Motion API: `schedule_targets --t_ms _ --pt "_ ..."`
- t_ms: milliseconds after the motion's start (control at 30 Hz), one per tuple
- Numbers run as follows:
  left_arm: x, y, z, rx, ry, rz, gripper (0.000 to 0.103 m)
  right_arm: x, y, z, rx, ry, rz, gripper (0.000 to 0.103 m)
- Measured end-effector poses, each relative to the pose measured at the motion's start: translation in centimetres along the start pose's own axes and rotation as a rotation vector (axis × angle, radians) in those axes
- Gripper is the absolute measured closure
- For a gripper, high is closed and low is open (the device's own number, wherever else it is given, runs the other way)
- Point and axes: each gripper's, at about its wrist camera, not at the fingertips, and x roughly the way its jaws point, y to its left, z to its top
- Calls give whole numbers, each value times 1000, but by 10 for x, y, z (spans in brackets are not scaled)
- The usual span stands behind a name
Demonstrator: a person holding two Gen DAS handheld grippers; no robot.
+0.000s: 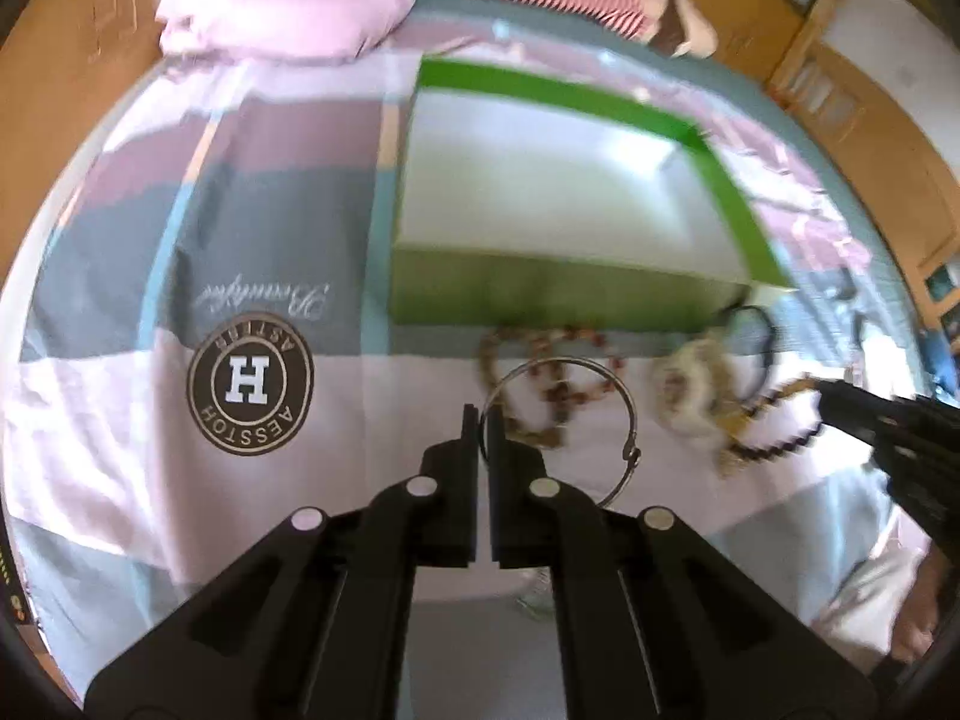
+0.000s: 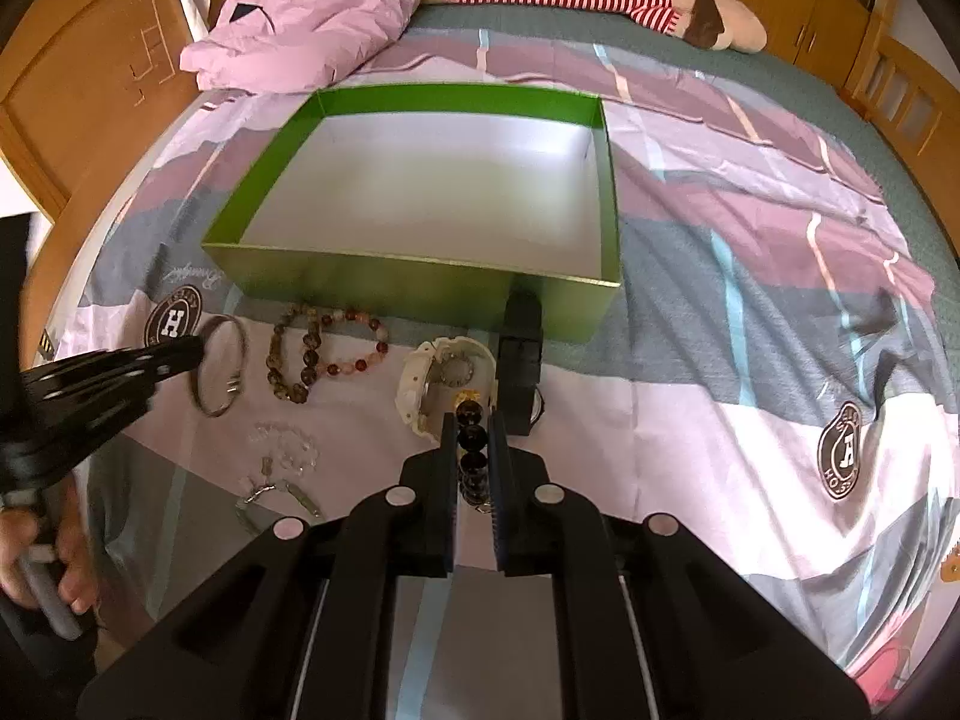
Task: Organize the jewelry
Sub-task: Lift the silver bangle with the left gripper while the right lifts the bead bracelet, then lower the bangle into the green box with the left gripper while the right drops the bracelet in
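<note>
One open green cardboard box (image 2: 420,282), white inside, sits on the patchwork bedspread (image 2: 750,276). Near its front wall: two beaded bracelets (image 2: 312,354), one clear bead strand (image 2: 282,450), one white watch (image 2: 444,384), one black watch (image 2: 521,360). Left claw (image 1: 479,420), angled down, is clamped on one thin silver bangle (image 1: 570,414). Right claw (image 2: 471,426), steeply down, pinches a dark-beaded bracelet (image 2: 473,438). Pink pillow (image 2: 312,12) lies far left.

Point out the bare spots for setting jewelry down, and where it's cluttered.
Bare: the white floor inside the green box, and the bedspread right of the box. Crowded: the strip in front of the box, with silver bangle, beaded bracelets and white watch.
</note>
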Motion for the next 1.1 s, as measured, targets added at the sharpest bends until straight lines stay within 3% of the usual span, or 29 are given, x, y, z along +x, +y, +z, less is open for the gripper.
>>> schedule_targets --t_ms 133,267,533,833,1100 --pt "-34 -19 -3 73 -64 -30 101 -12 1 1 -2 -26 0 94" --pt "-31 -30 -5 119 -79 -24 101 -24 0 1 -1 -54 8 94" --pt "-27 -28 -2 107 -59 -29 101 -39 10 6 -20 -103 22 94" --pt "-42 -29 47 81 -95 -18 101 -43 21 34 -39 -120 26 94" --pt "-1 -22 100 60 -59 6 101 -21 12 84 4 -136 -6 94"
